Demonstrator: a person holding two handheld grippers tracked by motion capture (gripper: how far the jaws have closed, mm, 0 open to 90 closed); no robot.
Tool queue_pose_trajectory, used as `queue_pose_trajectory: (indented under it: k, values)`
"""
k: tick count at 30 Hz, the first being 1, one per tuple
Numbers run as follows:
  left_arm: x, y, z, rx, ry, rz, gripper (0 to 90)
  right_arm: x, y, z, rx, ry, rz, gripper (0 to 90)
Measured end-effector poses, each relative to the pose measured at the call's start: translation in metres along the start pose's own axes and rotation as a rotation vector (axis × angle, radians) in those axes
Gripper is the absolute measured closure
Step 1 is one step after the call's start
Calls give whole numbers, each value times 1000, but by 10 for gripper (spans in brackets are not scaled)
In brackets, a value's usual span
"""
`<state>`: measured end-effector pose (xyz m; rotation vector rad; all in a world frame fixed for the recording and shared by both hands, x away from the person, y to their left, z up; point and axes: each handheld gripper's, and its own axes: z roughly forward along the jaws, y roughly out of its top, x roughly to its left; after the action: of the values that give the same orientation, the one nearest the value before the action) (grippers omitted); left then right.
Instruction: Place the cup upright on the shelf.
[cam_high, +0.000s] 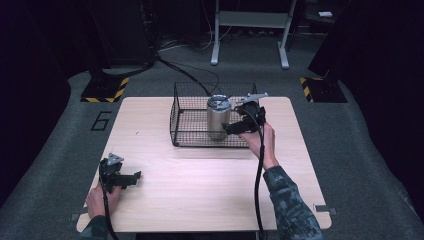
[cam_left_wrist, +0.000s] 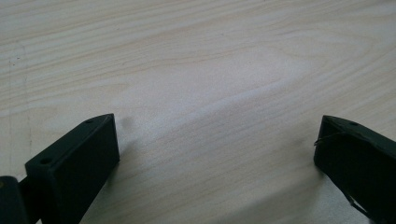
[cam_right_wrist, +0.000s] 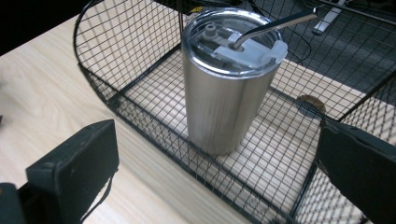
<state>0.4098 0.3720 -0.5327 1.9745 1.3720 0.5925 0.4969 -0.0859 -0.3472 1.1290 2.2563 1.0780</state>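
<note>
- While the right gripper (cam_high: 239, 127) hangs at the near right side of the wire basket (cam_high: 186, 131), its two black jaws stand wide apart with nothing between them; in the right gripper view they frame the steel tumbler (cam_right_wrist: 224, 100) from either side without touching it.
- Inside the basket, upright on its mesh floor, stands the tumbler (cam_high: 218, 118), set toward the basket's near right part and just beside the right gripper's jaw tips.
- On the tumbler sits a clear lid (cam_right_wrist: 233, 39) with a pale slider piece, and a metal straw (cam_right_wrist: 275, 25) rises through it, bent over toward the basket's far wall.
- No brand or label can be read on the tumbler's brushed side.
- Apart from the tumbler, the basket holds nothing that can be made out; a small dark round mark (cam_right_wrist: 309, 103) lies on the wood just past the tumbler, under the mesh.
- Well apart from the basket, near the table's (cam_high: 200, 190) front left corner, the left gripper (cam_high: 131, 178) rests low over bare wood, its jaws spread wide and empty.
- On the grey floor left of the basket, beyond the table edge, a dark painted numeral "6" (cam_high: 101, 120) can be read.
- Behind the basket, black-and-yellow hazard tape (cam_high: 106, 93) marks the floor.
</note>
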Motion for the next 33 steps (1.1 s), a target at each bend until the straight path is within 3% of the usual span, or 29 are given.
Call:
queue_pose_trajectory:
  k: [10,13,23,26,27,33]
  values:
    - [0,0,0,0,0,0,0,2,-29,-31,2,-13,-21,0]
    - [1,0,0,1,2,8,0,-1,-48,-41,8,-31,-17,0]
    - [1,0,0,3,1,10,0,-18,-109,-51,43,-74,54,0]
    - [1,0,0,1,1,10,0,-21,-129,-52,53,-90,99,0]
    - [1,0,0,2,1,11,0,-23,-134,-52,61,-97,88,0]
    - [1,0,0,2,1,11,0,-31,-172,-54,77,-125,157,0]
